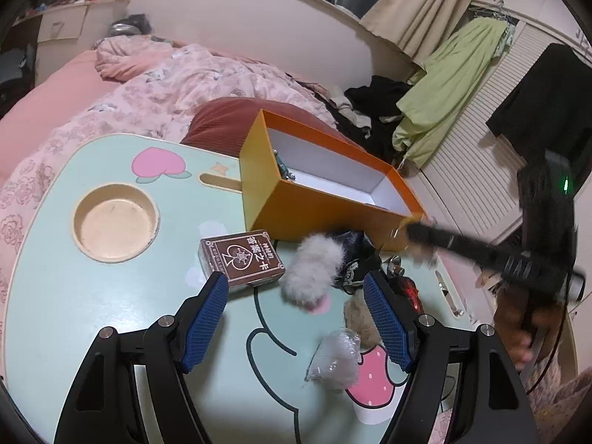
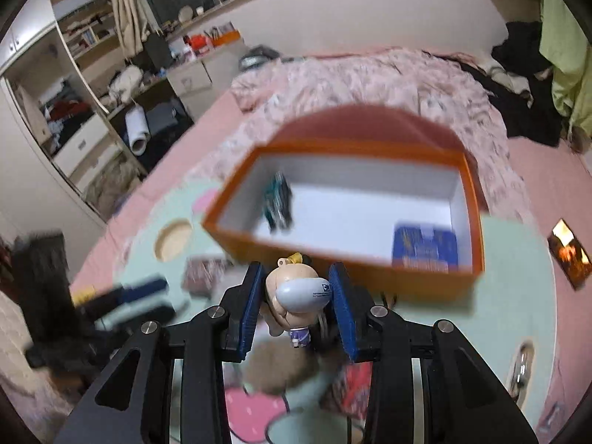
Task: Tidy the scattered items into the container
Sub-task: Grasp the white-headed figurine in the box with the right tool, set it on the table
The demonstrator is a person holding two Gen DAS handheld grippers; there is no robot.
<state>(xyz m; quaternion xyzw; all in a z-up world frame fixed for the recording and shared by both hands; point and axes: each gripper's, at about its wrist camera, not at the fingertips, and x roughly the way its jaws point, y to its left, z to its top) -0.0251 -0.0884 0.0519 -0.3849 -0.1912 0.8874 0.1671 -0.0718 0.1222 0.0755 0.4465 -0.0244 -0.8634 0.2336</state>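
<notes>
Two hand-held grippers: my right hand-held gripper clamped a small figurine near the orange box; my left hand-held gripper hung open over the desk.

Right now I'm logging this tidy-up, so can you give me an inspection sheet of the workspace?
Surface: mint cartoon table with a round cup recess, set on a bed.
Job's things: orange box holds a teal item and a blue pack; card box, grey pompom, plastic wrap lie loose on the table.
Clutter: dark pouch and red item beside the pompom.
Grippers: left gripper open, empty; right gripper shut on a figurine.
Cables: nothing seen.
Surroundings: pink quilt, hanging clothes, shelves.
</notes>
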